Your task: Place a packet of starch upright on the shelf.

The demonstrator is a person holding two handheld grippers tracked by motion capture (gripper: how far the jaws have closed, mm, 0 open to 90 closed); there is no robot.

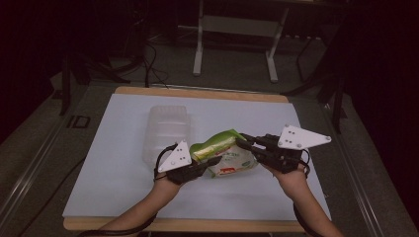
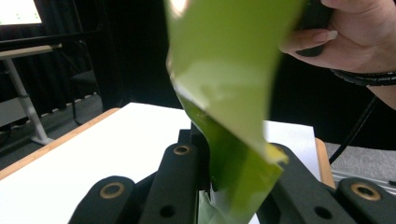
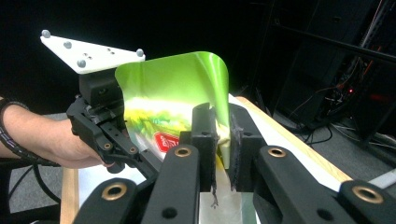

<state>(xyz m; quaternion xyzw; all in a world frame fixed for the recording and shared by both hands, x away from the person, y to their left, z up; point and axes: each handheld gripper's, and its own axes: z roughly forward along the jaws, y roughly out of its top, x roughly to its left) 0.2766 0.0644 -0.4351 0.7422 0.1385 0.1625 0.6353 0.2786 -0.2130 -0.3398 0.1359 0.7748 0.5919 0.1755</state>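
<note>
— Jaws? Both clenched on the green pouch — left gripper on its near-left edge, right gripper on its far-right edge.

— And the pouch?

— Held just above the white table, long axis running gripper to gripper; clear container behind.

A glossy green pouch with a red label, black tools, white tabletop.

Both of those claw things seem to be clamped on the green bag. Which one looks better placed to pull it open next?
Probably the right hand-held gripper: its jaws pinch the green bag at its top edge. The left hand-held gripper grips the opposite side and could brace it.
</note>
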